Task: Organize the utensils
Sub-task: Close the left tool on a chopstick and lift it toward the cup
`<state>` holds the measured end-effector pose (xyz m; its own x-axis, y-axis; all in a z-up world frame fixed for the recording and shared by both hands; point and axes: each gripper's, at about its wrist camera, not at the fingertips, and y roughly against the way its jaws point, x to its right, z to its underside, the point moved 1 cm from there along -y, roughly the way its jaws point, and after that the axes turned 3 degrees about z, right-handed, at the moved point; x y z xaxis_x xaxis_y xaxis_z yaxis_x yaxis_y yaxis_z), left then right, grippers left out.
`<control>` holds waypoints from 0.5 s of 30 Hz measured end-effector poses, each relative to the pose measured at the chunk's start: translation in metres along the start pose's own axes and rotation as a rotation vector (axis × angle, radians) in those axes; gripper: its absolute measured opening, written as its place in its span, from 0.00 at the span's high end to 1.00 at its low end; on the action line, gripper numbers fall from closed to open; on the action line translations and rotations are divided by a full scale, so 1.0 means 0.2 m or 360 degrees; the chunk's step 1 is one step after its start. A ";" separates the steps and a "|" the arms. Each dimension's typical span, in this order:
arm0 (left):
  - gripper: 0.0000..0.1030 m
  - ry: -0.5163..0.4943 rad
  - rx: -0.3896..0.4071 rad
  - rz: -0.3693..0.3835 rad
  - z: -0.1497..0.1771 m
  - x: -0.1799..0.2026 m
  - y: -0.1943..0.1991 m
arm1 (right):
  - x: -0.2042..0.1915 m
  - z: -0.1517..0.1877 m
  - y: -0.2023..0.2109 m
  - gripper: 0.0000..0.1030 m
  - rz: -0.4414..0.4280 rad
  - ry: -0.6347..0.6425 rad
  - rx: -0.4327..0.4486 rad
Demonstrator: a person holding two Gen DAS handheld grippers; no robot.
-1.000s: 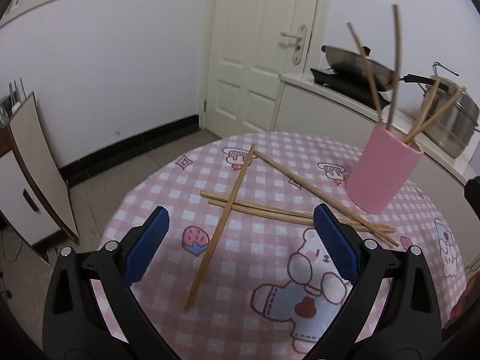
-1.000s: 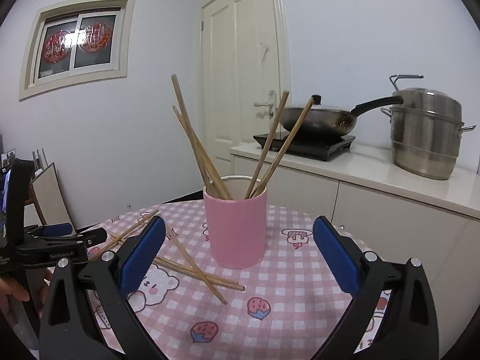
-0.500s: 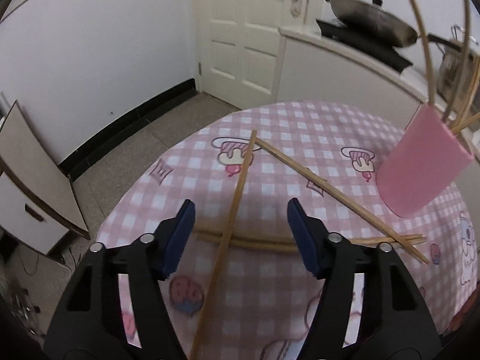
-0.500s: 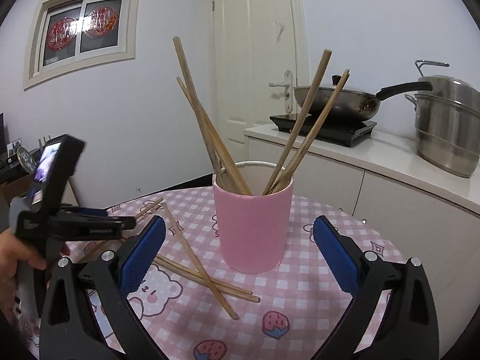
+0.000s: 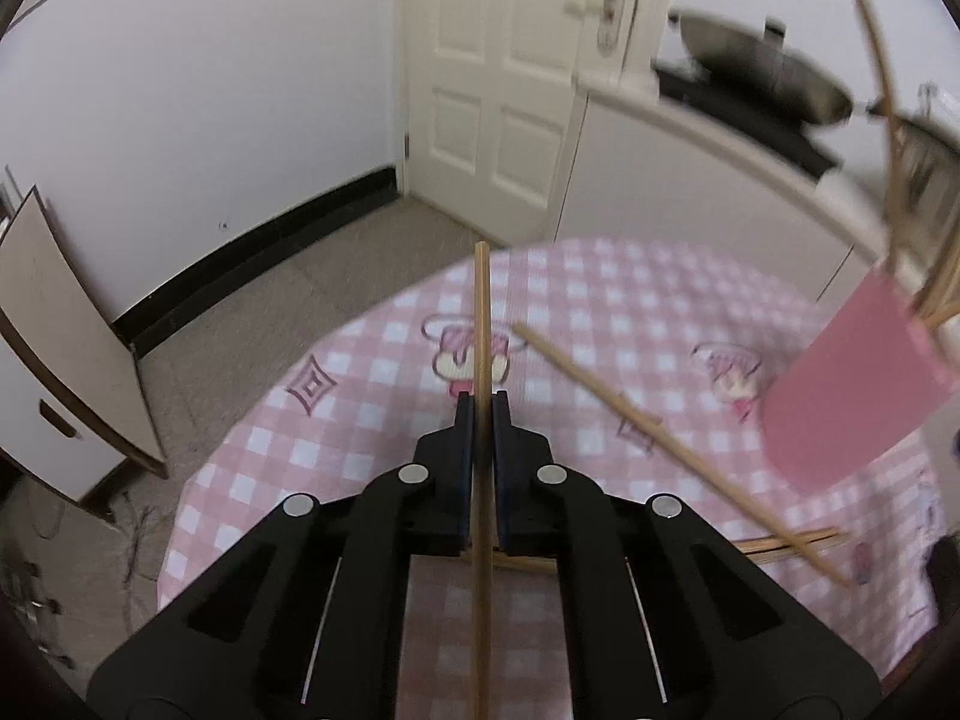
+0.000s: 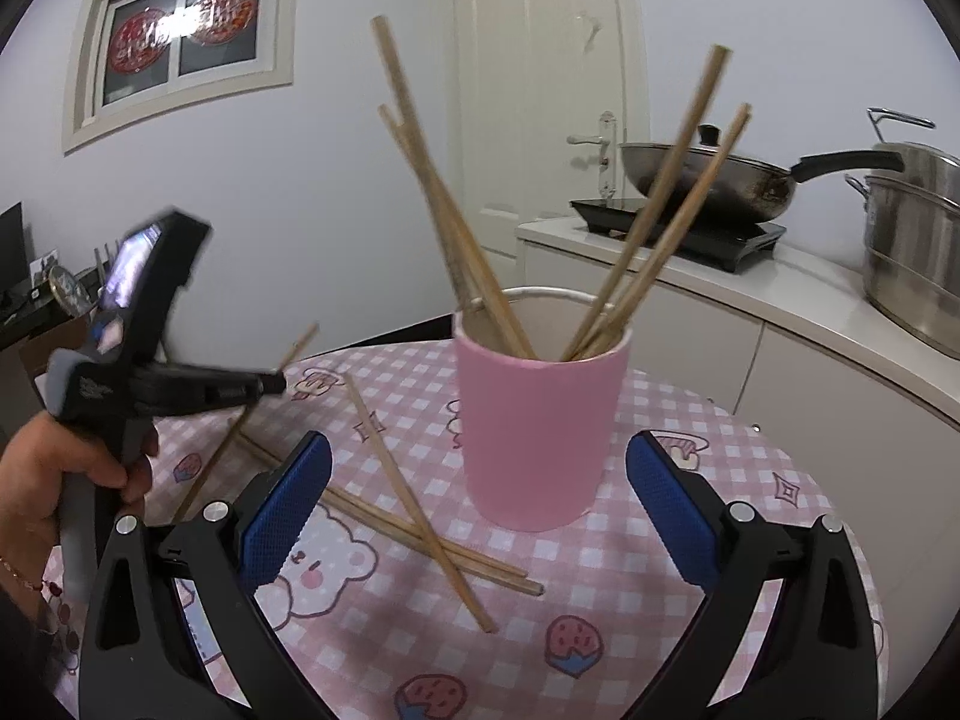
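Note:
My left gripper (image 5: 482,405) has its jaws closing tight on a wooden chopstick (image 5: 481,312), with the blue pads pressing both of its sides; its far end rises off the pink checked tablecloth (image 5: 360,420). In the right wrist view that same gripper (image 6: 264,384) holds the chopstick (image 6: 210,468) at the table's left. A pink cup (image 6: 540,420) with several chopsticks standing in it sits between the wide-apart fingers of my open right gripper (image 6: 480,450), a little beyond them. Several loose chopsticks (image 6: 420,516) lie crossed on the cloth left of the cup (image 5: 852,396).
A counter at the back right carries a wok on a hob (image 6: 708,180) and a steel pot (image 6: 912,240). A white door (image 5: 498,90) stands behind the table. A board (image 5: 60,324) leans at the left. A person's hand (image 6: 60,468) holds the left gripper.
The left gripper moved forward over the chopstick and shut on it, lifting its far end. The right gripper came closer to the pink cup.

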<state>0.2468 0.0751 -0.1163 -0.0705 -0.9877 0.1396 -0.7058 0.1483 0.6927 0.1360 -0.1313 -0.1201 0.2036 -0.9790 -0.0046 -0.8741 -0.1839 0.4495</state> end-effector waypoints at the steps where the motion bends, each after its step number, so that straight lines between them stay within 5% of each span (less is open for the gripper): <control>1: 0.94 0.0016 0.0035 0.0011 0.00 -0.01 0.03 | -0.02 0.00 0.00 0.08 -0.0017 0.0016 -0.0008; 9: 0.94 0.0172 0.0303 0.0098 0.04 -0.09 0.30 | -0.22 -0.06 -0.04 0.08 -0.0140 0.0201 -0.0043; 15: 0.94 0.0191 0.0320 0.0105 0.04 -0.11 0.33 | -0.41 -0.10 -0.17 0.10 -0.0213 0.0359 -0.0134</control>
<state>0.1965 0.1067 -0.0795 -0.0453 -0.9613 0.2717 -0.8294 0.1878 0.5262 0.1573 -0.0436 -0.1165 0.4161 -0.9005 0.1261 -0.7951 -0.2931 0.5309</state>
